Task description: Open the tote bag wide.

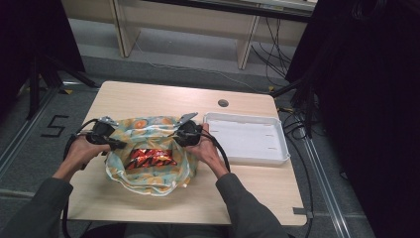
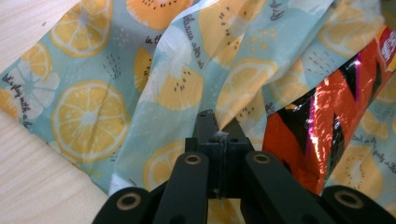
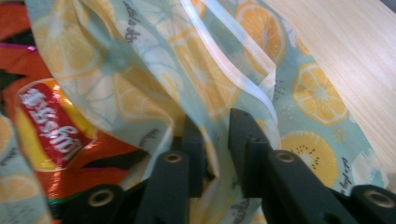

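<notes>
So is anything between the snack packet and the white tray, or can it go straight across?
The snack packet lies inside the lemon-print bag, whose right wall, gripped by the right gripper, stands between it and the white tray; the table between looks bare.

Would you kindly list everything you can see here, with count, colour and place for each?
Cloth bag: one, pale blue with orange citrus slices, open at the middle of the table.
Snack packet: one, shiny red, orange and black, lying inside the bag.
Tray: one, white, on the table beside the bag.
Table: one, light wood.
Round hole cover: one, grey, at the table's far edge.
Left gripper: one, black, jaws shut on the bag's rim.
Right gripper: one, black, jaws slightly apart with a fold of the bag between them.
Hands: two, the left and right, grey sleeves, one on each gripper.
</notes>
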`<state>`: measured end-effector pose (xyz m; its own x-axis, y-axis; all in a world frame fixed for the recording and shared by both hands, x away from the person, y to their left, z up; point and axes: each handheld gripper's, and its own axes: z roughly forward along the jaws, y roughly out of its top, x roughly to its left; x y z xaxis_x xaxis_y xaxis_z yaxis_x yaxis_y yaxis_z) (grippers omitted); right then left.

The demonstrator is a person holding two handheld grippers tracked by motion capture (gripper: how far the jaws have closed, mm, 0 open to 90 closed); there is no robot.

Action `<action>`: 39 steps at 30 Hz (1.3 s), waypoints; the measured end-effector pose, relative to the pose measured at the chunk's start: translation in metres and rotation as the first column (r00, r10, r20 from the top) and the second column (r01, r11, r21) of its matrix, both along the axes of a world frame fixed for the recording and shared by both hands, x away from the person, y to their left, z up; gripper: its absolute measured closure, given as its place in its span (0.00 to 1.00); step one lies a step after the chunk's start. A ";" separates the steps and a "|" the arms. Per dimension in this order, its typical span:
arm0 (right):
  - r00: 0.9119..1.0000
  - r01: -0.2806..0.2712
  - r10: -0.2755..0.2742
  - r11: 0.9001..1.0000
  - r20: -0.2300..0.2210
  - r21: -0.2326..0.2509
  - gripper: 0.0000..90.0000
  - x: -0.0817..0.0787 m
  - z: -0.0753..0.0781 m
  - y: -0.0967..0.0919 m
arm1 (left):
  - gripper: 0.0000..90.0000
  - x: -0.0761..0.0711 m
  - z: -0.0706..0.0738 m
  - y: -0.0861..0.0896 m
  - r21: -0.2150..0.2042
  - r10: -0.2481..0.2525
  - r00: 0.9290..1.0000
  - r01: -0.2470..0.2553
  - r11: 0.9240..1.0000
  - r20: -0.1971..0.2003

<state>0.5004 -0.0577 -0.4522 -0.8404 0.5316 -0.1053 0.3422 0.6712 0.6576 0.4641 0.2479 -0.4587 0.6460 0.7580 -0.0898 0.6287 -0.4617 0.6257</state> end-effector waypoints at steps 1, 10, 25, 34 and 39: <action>1.000 0.008 -0.008 1.000 -0.013 0.015 0.77 -0.005 0.005 -0.001 | 0.99 0.001 0.001 0.000 0.000 -0.003 1.000 0.003 1.000 -0.004; 0.999 0.044 -0.046 0.997 0.024 0.067 0.64 -0.070 0.058 -0.037 | 0.99 -0.001 0.003 0.000 -0.017 0.013 1.000 -0.013 1.000 -0.012; 0.976 0.177 -0.167 0.982 -0.142 0.064 0.99 -0.067 0.019 -0.056 | 0.99 -0.005 0.011 0.005 -0.031 0.022 1.000 -0.023 0.999 -0.022; 0.968 0.195 -0.187 0.980 -0.169 0.031 1.00 -0.063 0.001 -0.090 | 0.99 -0.004 0.002 0.014 -0.072 0.046 0.999 -0.047 0.996 -0.020; 0.971 0.153 -0.169 0.982 -0.166 -0.108 1.00 -0.069 -0.021 -0.080 | 0.99 -0.003 0.002 0.012 -0.070 0.044 0.999 -0.046 0.996 -0.024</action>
